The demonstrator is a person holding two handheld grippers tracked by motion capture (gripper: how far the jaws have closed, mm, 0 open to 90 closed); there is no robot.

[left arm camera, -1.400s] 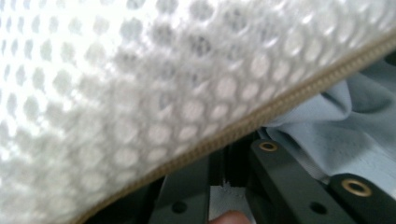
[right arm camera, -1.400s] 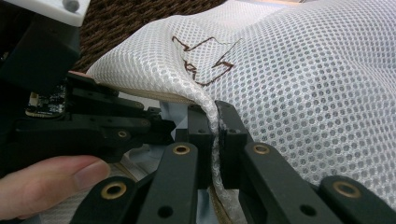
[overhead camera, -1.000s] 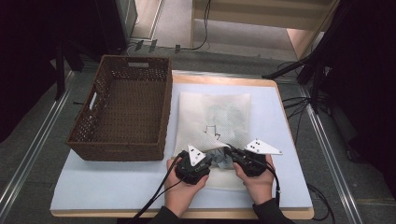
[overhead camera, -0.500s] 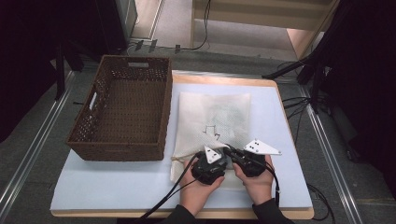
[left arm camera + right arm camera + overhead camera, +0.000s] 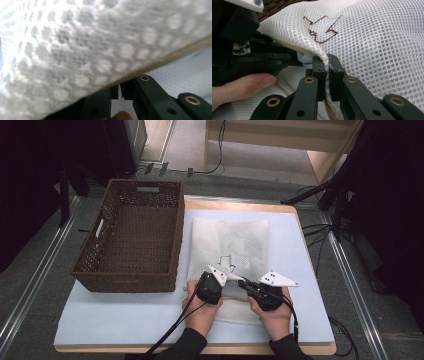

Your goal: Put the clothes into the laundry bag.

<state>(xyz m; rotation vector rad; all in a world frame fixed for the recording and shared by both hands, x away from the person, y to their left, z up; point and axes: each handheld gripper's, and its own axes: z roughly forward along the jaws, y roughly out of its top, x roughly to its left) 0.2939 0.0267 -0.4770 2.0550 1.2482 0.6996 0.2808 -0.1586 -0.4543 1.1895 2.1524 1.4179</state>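
A white mesh bag (image 5: 230, 240) with a brown arrow outline lies flat on the pale blue mat (image 5: 125, 315). Its near edge is raised between the two grippers. In the right gripper view, my right gripper (image 5: 327, 68) is shut on a fold of the mesh (image 5: 374, 42) just below the brown stitching. My left gripper (image 5: 229, 281) is close to its left, and its jaws reach the bag's hem from the side (image 5: 298, 56). In the left gripper view, the mesh (image 5: 100, 45) hangs close over the camera. The left gripper (image 5: 119, 91) has its jaws almost together on the beige hem.
An empty brown wicker basket (image 5: 132, 235) stands on the left half of the mat, right beside the bag. The wooden table edge (image 5: 200, 351) runs along the front. Cables trail off the right side, over the floor (image 5: 320, 232).
My left gripper has moved right along the bag's near edge, close to the right gripper, and slightly away from me. The hem between them is now raised. The right gripper has stayed in place.
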